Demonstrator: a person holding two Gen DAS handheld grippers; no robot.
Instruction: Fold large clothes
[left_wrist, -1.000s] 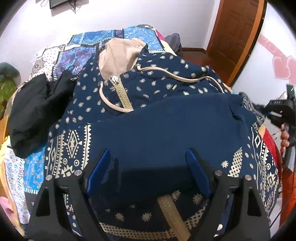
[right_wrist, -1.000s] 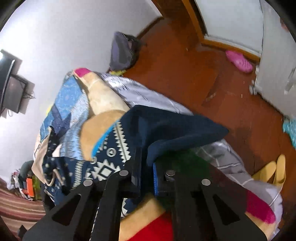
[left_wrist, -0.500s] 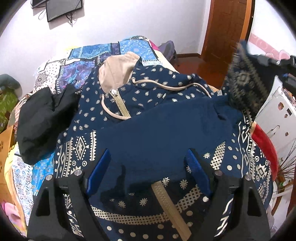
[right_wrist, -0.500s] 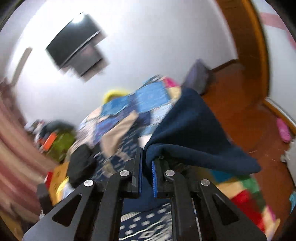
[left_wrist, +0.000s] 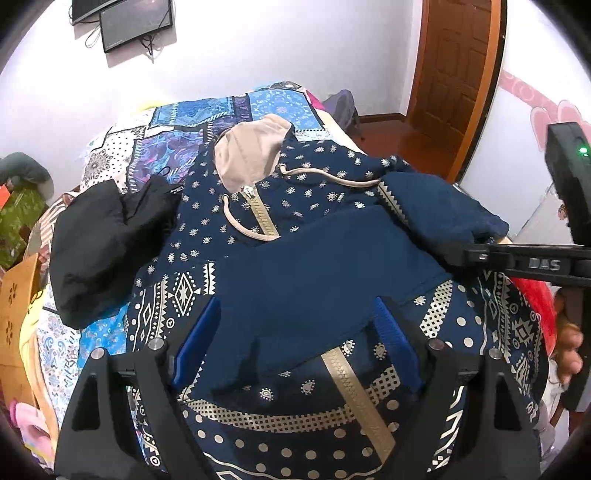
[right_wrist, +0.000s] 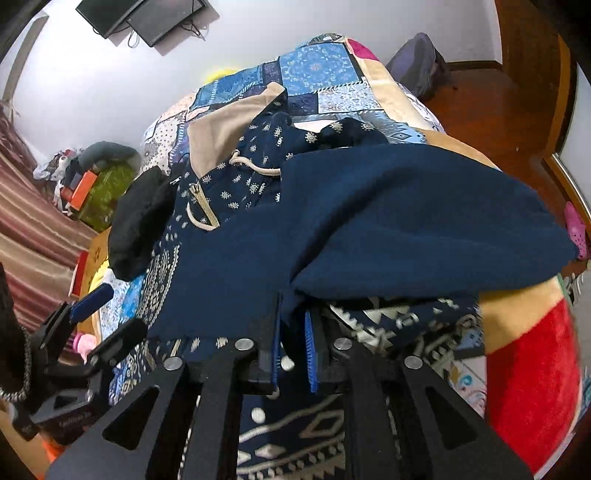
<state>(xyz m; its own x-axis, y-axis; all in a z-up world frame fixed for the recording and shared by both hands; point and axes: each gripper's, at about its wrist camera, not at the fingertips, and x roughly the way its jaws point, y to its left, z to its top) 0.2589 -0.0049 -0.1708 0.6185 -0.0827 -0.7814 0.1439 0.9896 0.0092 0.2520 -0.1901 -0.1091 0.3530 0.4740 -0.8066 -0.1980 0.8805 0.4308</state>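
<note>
Two grippers are in view over a bed (left_wrist: 280, 103) covered by a blue patchwork quilt. Nearest the left wrist camera, the left gripper (left_wrist: 295, 343) has its blue-padded fingers (left_wrist: 195, 339) spread wide above the hoodie (left_wrist: 295, 206), with nothing pinched between them. The hoodie, navy with cream geometric bands and small dots, lies front-up across the bed, its cream zipper (left_wrist: 354, 391) running toward the camera. A plain navy sleeve lies folded across the chest between the left fingers.

From the right wrist camera, the right gripper (right_wrist: 291, 354) has its fingers (right_wrist: 310, 350) only slightly apart; its jaws have just been opening. The edge of the second sleeve (right_wrist: 406, 221), turned to its plain navy lining, hangs in the narrow gap between the pads, and whether they still press it I cannot tell. That sleeve drapes over the hoodie's right side.

Further back, the beige-lined hood (left_wrist: 251, 155) and its drawcord (left_wrist: 332, 177) lie toward the head of the bed. A black garment (left_wrist: 107, 236) is bunched just beside the hoodie on the left. Beyond stand a wall-mounted screen (left_wrist: 136, 22), a wooden door (left_wrist: 458, 74) and a grey bag (right_wrist: 417, 66) on the floor.
</note>
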